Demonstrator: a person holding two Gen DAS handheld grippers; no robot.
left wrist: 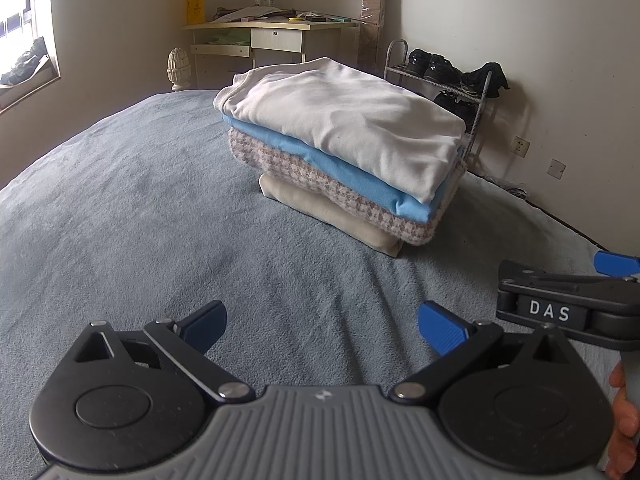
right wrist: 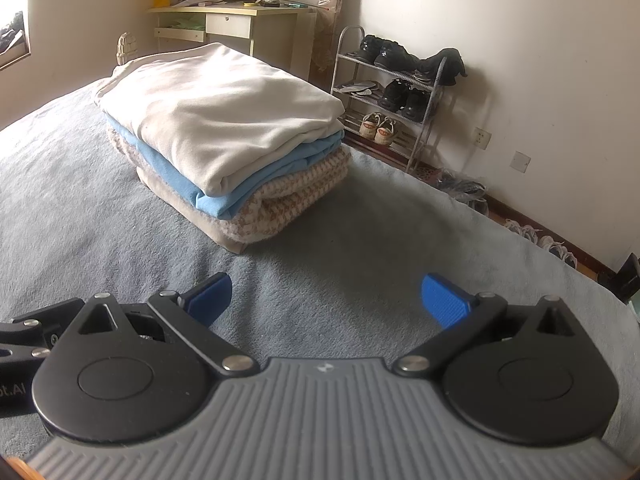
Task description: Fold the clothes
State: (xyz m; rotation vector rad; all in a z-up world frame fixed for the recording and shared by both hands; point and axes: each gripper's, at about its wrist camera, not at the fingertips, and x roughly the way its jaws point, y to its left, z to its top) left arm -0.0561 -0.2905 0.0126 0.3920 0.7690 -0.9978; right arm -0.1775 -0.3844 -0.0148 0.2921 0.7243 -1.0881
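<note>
While both claws hover empty, the left claw (left wrist: 322,326) and right claw (right wrist: 326,300) spread apart, the neat stack of folded clothes (left wrist: 340,140) rests on the grey-blue fleece bed (left wrist: 160,220) beyond them.

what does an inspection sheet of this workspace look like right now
surface: grey-blue blanket on the bed, lightly rumpled.
job's things: folded stack of four: white top, blue, houndstooth, beige bottom.
clutter: nothing seen on the bed besides the stack.
grippers: left hand-held gripper open, empty; right hand-held gripper open, empty; both short of the stack.
cables: nothing seen.
surroundings: cluttered desk, shoe rack, shoes on floor.
</note>
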